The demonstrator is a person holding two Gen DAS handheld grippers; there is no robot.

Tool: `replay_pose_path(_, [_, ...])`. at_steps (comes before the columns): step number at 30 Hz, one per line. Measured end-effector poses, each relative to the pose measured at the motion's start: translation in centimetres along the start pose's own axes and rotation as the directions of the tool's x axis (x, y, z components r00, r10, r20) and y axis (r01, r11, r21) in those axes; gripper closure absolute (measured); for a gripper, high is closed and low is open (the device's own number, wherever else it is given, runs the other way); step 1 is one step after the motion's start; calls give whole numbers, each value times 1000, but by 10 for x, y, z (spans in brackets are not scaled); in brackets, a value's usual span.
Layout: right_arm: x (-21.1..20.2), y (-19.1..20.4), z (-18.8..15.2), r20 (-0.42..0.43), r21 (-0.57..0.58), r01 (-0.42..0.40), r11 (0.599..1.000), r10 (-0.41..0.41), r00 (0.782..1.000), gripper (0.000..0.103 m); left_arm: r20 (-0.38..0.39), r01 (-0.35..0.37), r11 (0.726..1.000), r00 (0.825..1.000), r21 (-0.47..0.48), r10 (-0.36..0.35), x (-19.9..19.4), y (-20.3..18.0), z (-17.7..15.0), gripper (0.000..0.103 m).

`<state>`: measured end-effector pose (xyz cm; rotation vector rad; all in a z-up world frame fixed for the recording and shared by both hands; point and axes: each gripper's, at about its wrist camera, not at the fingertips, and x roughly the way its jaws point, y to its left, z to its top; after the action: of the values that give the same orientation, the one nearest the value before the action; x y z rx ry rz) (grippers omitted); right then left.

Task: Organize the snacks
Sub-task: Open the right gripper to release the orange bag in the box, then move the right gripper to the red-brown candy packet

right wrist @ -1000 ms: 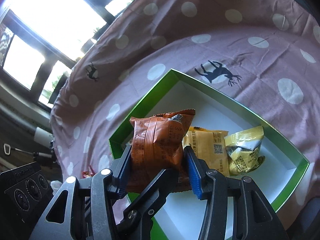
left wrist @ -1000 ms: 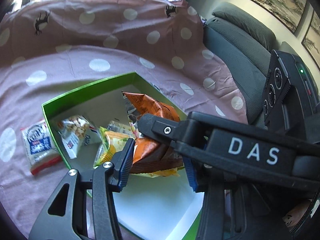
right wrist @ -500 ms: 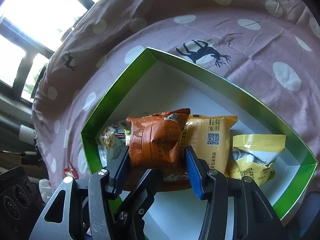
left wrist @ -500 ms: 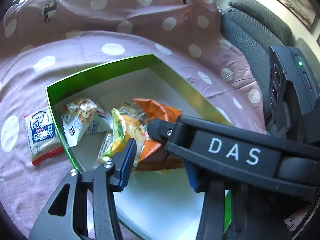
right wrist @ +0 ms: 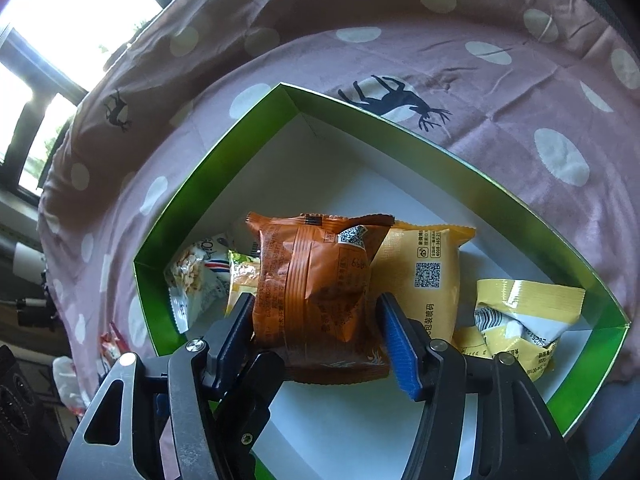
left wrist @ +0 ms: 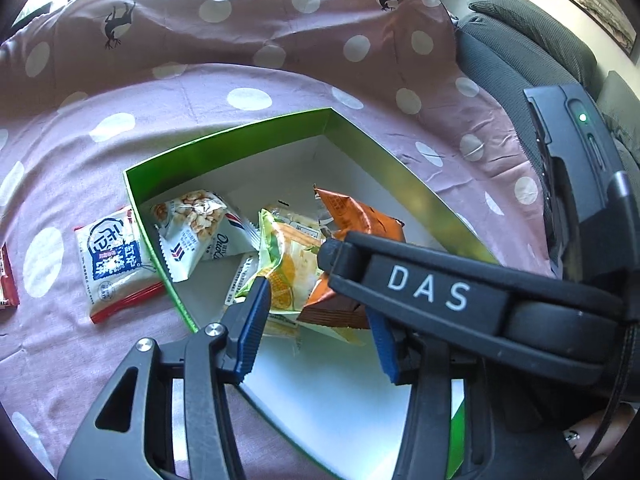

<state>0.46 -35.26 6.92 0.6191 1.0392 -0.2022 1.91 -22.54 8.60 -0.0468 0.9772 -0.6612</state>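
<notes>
A green box (right wrist: 208, 176) with a white floor lies open on the spotted pink cloth. Inside it, an orange packet (right wrist: 316, 280) lies seam side up, partly over the others. To its right lies a yellow packet (right wrist: 428, 276) printed with a QR code, and farther right a crumpled yellow-and-white packet (right wrist: 520, 320) in the corner. To its left are a green-and-yellow packet (left wrist: 288, 268) and a white oat packet (left wrist: 196, 228) against the wall. Outside the box, just beside that wall, a white-and-blue packet (left wrist: 114, 264) lies flat on the cloth, with a red one (left wrist: 7, 276) at the picture's edge.
</notes>
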Motion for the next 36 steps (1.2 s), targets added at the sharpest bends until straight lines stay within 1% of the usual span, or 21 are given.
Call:
replay_pose_path(2, [-1, 1, 0, 3, 1, -1, 1000, 1, 1000, 39, 0, 5, 1000, 1000, -11, -5, -3, 3, 0, 54])
replay_pose_path(5, [-3, 2, 0, 14, 0, -5, 1000, 5, 1000, 32, 14, 9, 1000, 1000, -16, -9, -12, 7, -1, 52])
replay_pose_path(6, [-4, 3, 0, 22, -4, -4, 1000, 4, 1000, 29, 20, 8, 1000, 1000, -14, -8, -17, 9, -1, 50])
replay_pose_path(7, [-6, 4, -1, 32, -7, 0, 1000, 0, 999, 28, 23, 7, 1000, 1000, -10, -7, -20, 10, -1, 45])
replay_pose_path(9, [-11, 7, -2, 59, -16, 17, 1000, -16, 998, 28, 42, -1, 1000, 999, -6, 1, -31, 16, -1, 39])
replay_pose_path(11, [-17, 11, -2, 89, -30, 36, 999, -34, 995, 27, 78, -21, 1000, 997, -15, 23, -44, 25, -1, 38])
replay_pose_path(13, [-22, 15, -3, 117, -43, 38, 998, -33, 993, 26, 108, -40, 999, 993, -35, 43, -57, 36, -1, 32])
replay_pose_path(14, [-25, 16, -4, 127, -49, 34, 998, -28, 991, 25, 122, -49, 998, 991, -47, 54, -64, 43, -1, 30])
replay_pose_path(16, [-29, 20, -4, 148, -62, 30, 998, -21, 989, 23, 160, -66, 995, 984, -73, 77, -80, 59, 0, 20])
replay_pose_path(18, [-35, 27, -5, 182, -82, 27, 996, -12, 983, 21, 206, -100, 990, 971, -99, 119, -98, 77, 1, 16])
replay_pose_path(19, [-38, 30, -6, 201, -92, 24, 995, -5, 980, 20, 235, -124, 984, 960, -127, 152, -108, 89, 1, 14])
replay_pose_path(21, [-46, 38, -9, 239, -117, 15, 993, 14, 971, 19, 277, -182, 960, 931, -212, 238, -129, 115, -2, 10])
replay_pose_path(22, [-49, 43, -10, 254, -130, 12, 991, 22, 967, 19, 285, -207, 947, 919, -244, 274, -136, 126, -4, 10])
replay_pose_path(24, [-54, 53, -14, 286, -157, 4, 988, 42, 957, 18, 293, -265, 912, 886, -312, 358, -151, 151, -10, 10])
replay_pose_path(25, [-55, 58, -15, 297, -170, -1, 985, 53, 953, 17, 291, -284, 899, 876, -334, 385, -157, 161, -13, 9])
replay_pose_path(27, [-58, 71, -20, 308, -200, -16, 980, 78, 948, 15, 269, -332, 858, 851, -392, 452, -165, 187, -22, 9])
replay_pose_path(29, [-57, 84, -24, 299, -229, -37, 973, 107, 948, 15, 237, -368, 824, 835, -430, 496, -169, 208, -29, 9])
replay_pose_path(30, [-56, 92, -25, 286, -245, -50, 968, 121, 951, 15, 221, -381, 811, 830, -444, 511, -169, 218, -33, 9])
replay_pose_path(31, [-55, 102, -27, 278, -260, -63, 963, 137, 951, 15, 208, -387, 803, 830, -453, 517, -169, 226, -36, 9])
replay_pose_path(34, [-50, 137, -35, 253, -330, -111, 937, 201, 946, 13, 155, -390, 783, 843, -484, 515, -162, 252, -45, 9])
replay_pose_path(36, [-39, 167, -39, 204, -395, -163, 904, 259, 944, 13, 130, -385, 774, 851, -502, 508, -158, 266, -49, 9])
